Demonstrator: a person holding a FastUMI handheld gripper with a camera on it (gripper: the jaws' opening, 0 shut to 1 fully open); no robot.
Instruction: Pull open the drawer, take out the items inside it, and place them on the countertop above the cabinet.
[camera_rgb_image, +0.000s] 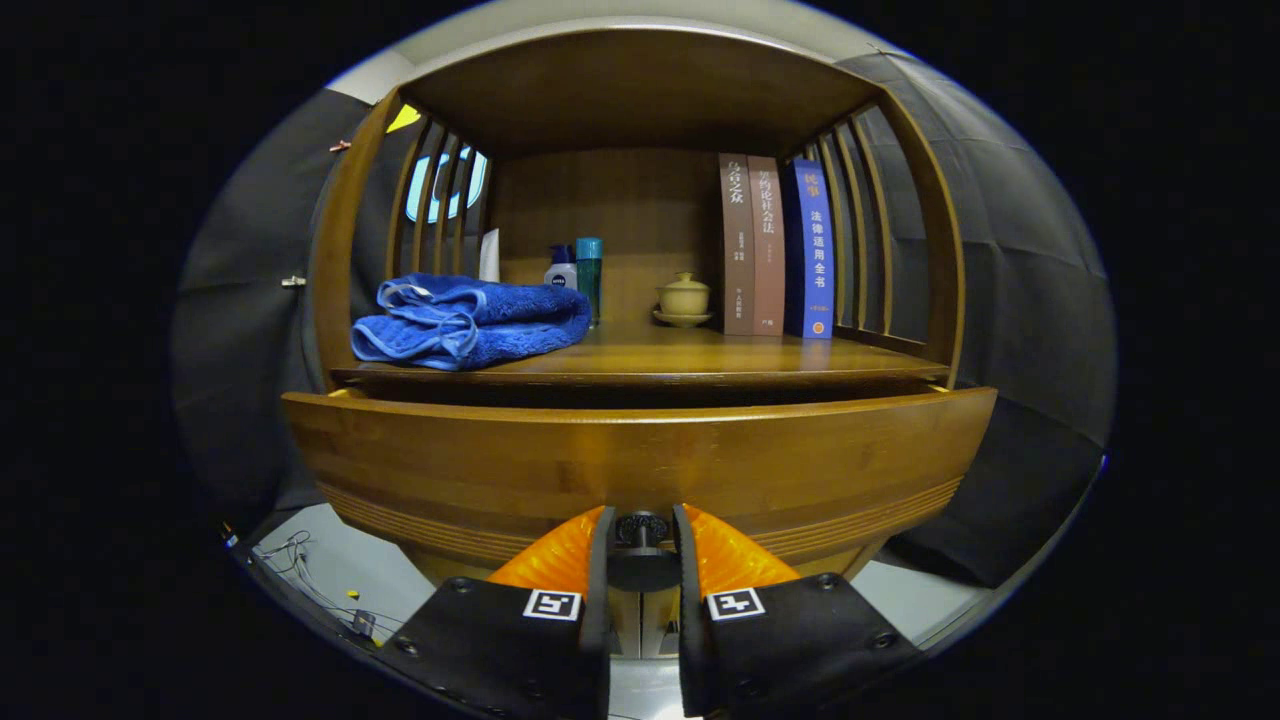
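Dim, warm light falls from above and in front; the glossy brown wooden drawer front (640, 455) carries soft sheen, and a dark shadow band lies in the gap above it. Fisheye bending bows straight edges, strongest from 3 to 9 o'clock. The tool (641, 540), very close, looks slightly soft.

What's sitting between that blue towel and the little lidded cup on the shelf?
In the gripper view, two bottles stand between the blue towel and the lidded cup.

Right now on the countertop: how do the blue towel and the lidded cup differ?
The blue towel is soft, folded and lies flat at the front left; the lidded cup is rigid, beige, upright on a saucer further back. The towel is far bigger. Both rest on the countertop, beyond the fingers gripping the drawer knob.
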